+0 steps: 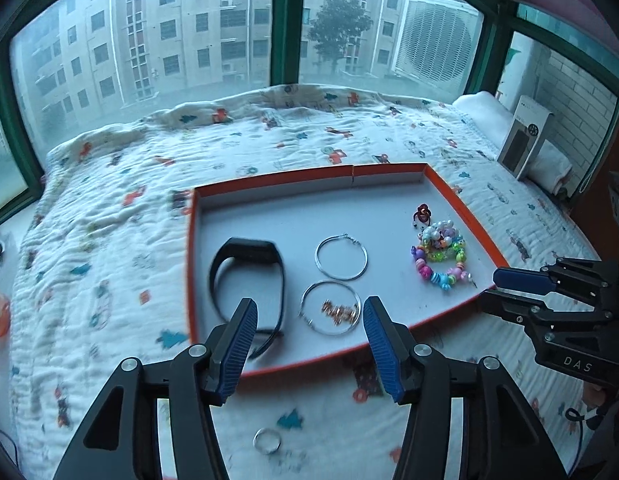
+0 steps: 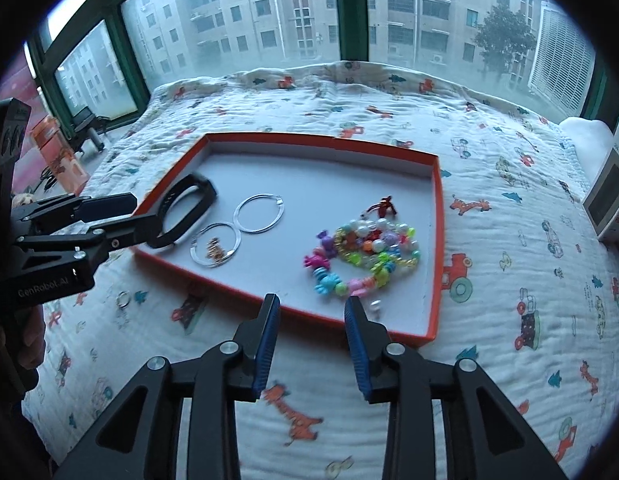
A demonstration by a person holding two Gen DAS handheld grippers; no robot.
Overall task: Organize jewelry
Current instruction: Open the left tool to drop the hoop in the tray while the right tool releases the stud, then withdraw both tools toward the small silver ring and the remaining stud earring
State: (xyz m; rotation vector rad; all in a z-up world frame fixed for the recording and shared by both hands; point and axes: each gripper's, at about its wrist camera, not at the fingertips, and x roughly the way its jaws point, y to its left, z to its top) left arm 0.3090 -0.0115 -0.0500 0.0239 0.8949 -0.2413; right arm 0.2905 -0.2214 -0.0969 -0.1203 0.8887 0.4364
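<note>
An orange-rimmed tray lies on the printed quilt. It holds a black wristband, two silver hoops, small gold pieces inside the nearer hoop, and a heap of coloured bead bracelets with a red charm. My left gripper hangs open over the tray's near left part, nothing between its fingers. My right gripper is open above the tray's near edge, just short of the beads; a tiny pale piece lies by its right fingertip. A silver ring lies on the quilt outside the tray.
A white and grey box leans at the right edge beside folded white cloth. An orange bottle stands off the quilt at the far left. Green-framed windows close off the far side.
</note>
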